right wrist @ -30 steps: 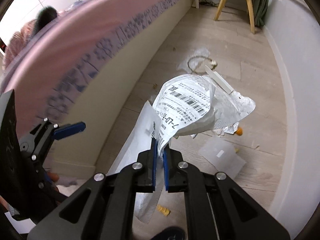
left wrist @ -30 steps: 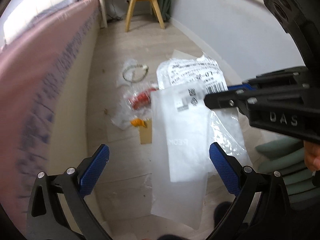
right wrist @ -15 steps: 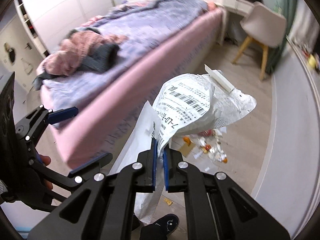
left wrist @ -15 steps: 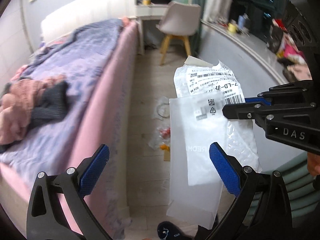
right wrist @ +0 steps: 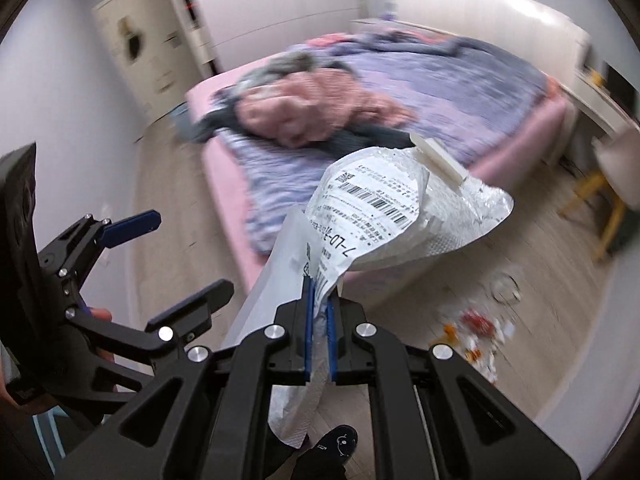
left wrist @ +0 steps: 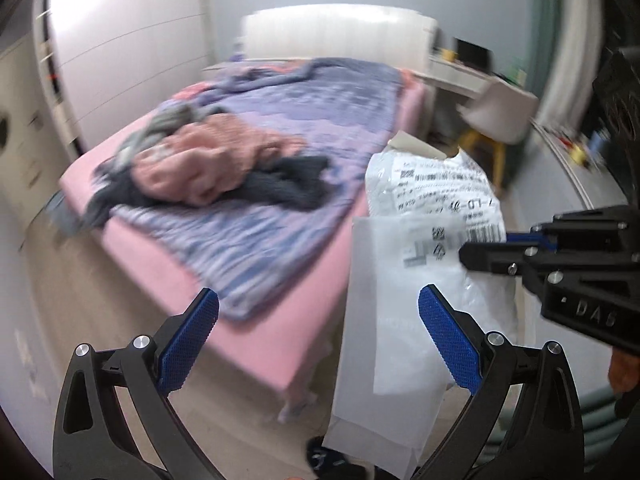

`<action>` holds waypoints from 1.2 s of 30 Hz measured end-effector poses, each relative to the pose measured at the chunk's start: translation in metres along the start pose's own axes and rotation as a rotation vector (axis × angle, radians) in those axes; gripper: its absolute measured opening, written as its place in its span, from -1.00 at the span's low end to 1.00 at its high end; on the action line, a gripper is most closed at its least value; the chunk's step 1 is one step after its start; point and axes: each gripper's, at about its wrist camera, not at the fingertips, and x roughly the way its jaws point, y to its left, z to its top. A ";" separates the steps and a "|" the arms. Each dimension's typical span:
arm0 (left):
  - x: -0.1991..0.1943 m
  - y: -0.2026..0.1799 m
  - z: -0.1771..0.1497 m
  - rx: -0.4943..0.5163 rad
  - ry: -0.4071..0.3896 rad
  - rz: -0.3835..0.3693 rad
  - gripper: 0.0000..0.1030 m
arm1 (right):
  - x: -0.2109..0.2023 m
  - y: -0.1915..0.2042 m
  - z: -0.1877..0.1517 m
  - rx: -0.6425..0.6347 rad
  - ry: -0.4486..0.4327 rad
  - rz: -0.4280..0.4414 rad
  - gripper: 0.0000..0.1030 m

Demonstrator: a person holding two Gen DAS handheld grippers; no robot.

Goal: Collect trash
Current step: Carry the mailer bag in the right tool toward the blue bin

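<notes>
1. Room: a bedroom with pale grey walls, white wardrobe doors at far left, and a light wood-plank floor (right wrist: 532, 264).
2. Bed (left wrist: 256, 332): one, with a pink base, a white headboard at the far end and a purple striped cover; it fills the middle of both views.
3. Clothes (left wrist: 208, 160): a heap on the near end of the bed, of pink, dark grey and lighter grey pieces; blur prevents an exact count.
4. Chair (left wrist: 500, 108): one, pale seat on yellow wooden legs, at far right beside a white desk (left wrist: 452, 72).
5. Right gripper (right wrist: 319, 312): jaws closed to a narrow slit, pinching two pieces of packaging held up in the air in front of the bed.
6. Mailer bag (right wrist: 384, 216): one, crumpled, white, with a barcode label; it rises above the fingers.
7. Flat plastic bag (left wrist: 392, 312): one, translucent white; it hangs below the grip towards the floor, overlapping the mailer bag.
8. Left gripper (left wrist: 319, 324): jaws spread wide, holding nothing; the flat plastic bag hangs beyond and partly between its blue pads (left wrist: 448, 340).
9. Loose litter (right wrist: 480, 328): small red, orange and clear scraps on the floor at right, near the wall; too blurred to count.
</notes>
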 end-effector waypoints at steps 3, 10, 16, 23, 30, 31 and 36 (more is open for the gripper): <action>-0.024 0.037 -0.009 -0.057 -0.002 0.070 0.89 | 0.005 0.042 0.015 -0.083 0.012 0.056 -0.85; -0.076 0.144 -0.042 -0.234 0.002 0.232 0.89 | 0.037 0.162 0.050 -0.301 0.052 0.201 -0.85; -0.110 0.241 -0.064 -0.344 -0.027 0.370 0.89 | 0.065 0.262 0.082 -0.433 0.030 0.297 -0.85; -0.148 0.346 -0.080 -0.492 -0.050 0.565 0.89 | 0.097 0.351 0.113 -0.540 0.030 0.389 -0.85; -0.148 0.434 -0.086 -0.650 -0.022 0.637 0.89 | 0.142 0.404 0.155 -0.610 0.049 0.445 -0.85; -0.146 0.444 -0.085 -0.657 -0.021 0.641 0.89 | 0.155 0.411 0.166 -0.616 0.052 0.454 -0.85; -0.123 0.511 -0.060 -0.674 -0.009 0.688 0.89 | 0.199 0.441 0.213 -0.649 0.051 0.488 -0.85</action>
